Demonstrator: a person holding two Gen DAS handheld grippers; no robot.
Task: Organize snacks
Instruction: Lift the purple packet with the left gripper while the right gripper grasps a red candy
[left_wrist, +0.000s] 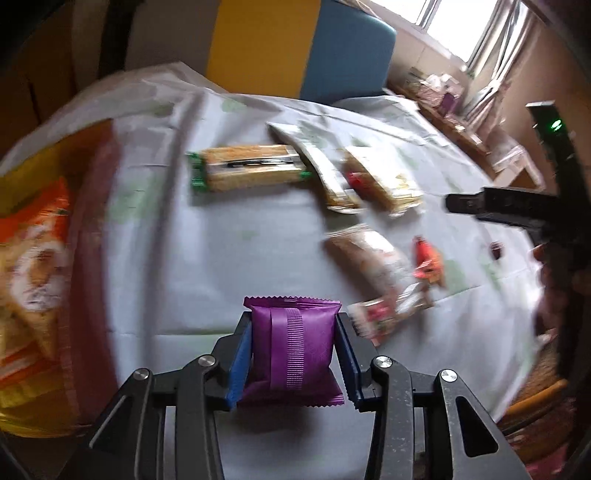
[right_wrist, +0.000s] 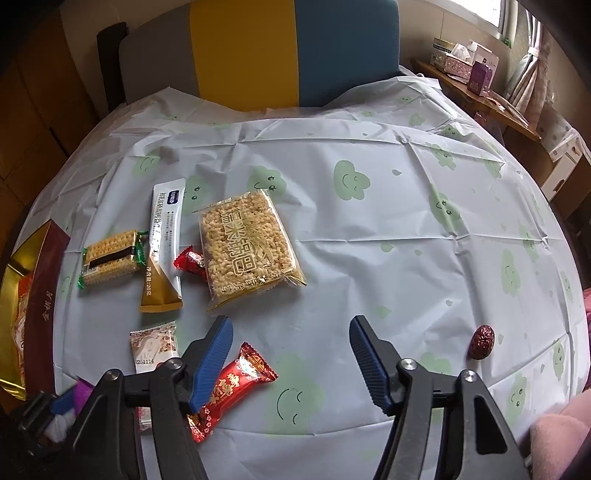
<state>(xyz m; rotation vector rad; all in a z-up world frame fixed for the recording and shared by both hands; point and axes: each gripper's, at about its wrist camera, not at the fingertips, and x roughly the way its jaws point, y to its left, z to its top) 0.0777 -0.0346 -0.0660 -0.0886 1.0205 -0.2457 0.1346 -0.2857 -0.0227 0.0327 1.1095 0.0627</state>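
A purple snack packet is clamped between the blue pads of the left hand-held gripper, standing upright just above the surface, which is covered by a pale cloth printed with green smiling clouds. To that gripper's left, a dark red box holding orange and yellow packets is seen, blurred.

The right hand-held gripper is held released, its jaws spread wide with nothing between them. A red wrapped candy lies just beside and partly under its left finger, outside the gap. A small white packet lies further left. A dark red date lies well apart on its right.

Beyond the right gripper's fingertips, a clear bag of puffed-rice cake is laid flat. Left of it are found a small red candy, a long white and gold sachet, and a green-ended biscuit pack, lying near one another.
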